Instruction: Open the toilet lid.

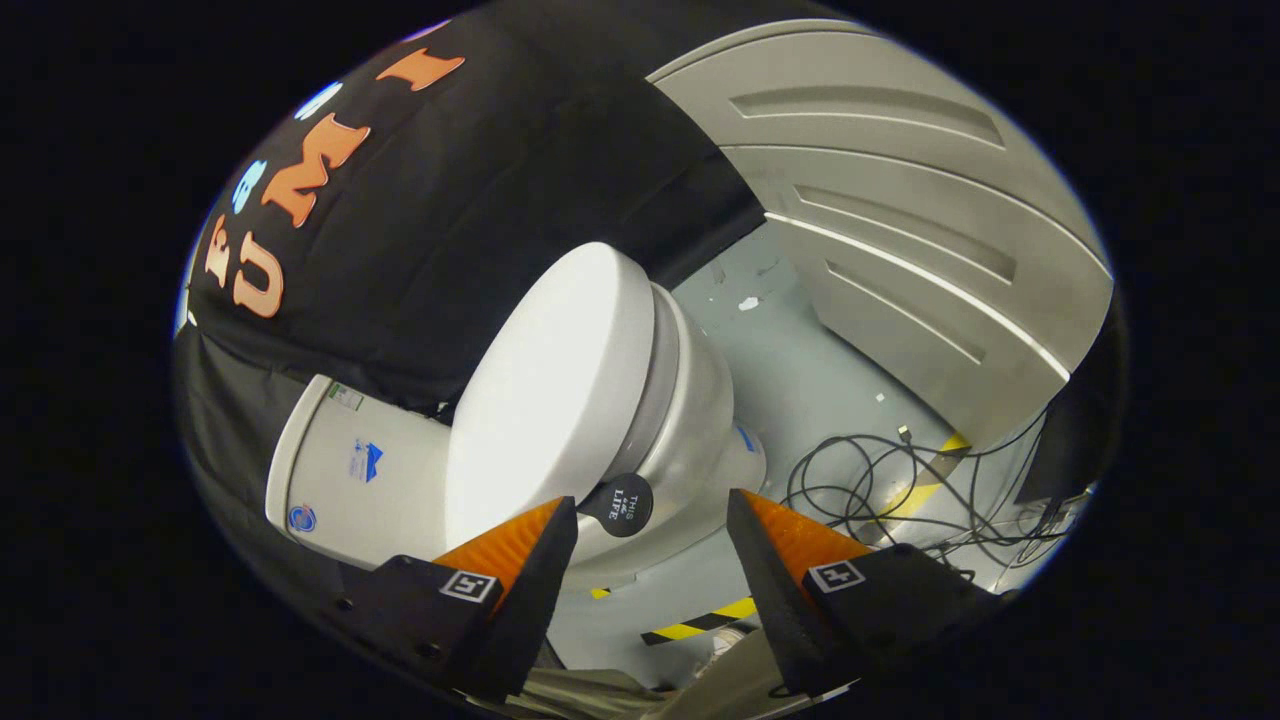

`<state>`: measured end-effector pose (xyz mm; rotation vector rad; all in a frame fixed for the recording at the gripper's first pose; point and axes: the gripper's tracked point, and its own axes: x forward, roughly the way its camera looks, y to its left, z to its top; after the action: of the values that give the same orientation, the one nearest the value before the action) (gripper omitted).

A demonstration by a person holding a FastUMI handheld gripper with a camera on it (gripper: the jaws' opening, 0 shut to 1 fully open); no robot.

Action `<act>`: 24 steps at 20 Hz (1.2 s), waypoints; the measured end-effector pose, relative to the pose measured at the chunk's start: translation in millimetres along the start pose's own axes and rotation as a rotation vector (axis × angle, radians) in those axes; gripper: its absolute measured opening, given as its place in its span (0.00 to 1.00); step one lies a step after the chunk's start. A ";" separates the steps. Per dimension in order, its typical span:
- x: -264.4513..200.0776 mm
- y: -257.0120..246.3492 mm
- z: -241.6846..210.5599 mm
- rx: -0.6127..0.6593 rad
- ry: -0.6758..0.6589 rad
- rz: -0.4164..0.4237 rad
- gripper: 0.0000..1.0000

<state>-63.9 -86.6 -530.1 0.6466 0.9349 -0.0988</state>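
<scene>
A white toilet stands ahead, seen rolled on its side in the gripper view. Its lid lies down against the grey seat and the bowl. The cistern stands behind the lid. A round black tab sticks out from the lid's edge. My gripper is open, and the tab sits between the fingertips, closer to one finger than to the other. Neither finger touches the tab or the lid.
Loose black cables lie tangled on the pale floor beside the bowl. Yellow-and-black tape marks the floor near the fingers. A grey panelled wall rises beyond the toilet, and black cloth hangs behind the cistern.
</scene>
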 end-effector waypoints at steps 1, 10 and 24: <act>-0.9 1.7 -1.4 0.022 0.017 0.016 0.97; 36.6 9.7 -15.9 0.115 0.129 0.062 0.67; 40.8 22.9 -9.5 0.293 0.123 0.140 0.08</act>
<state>-38.0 -55.0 -554.8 0.9960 0.9998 -0.0727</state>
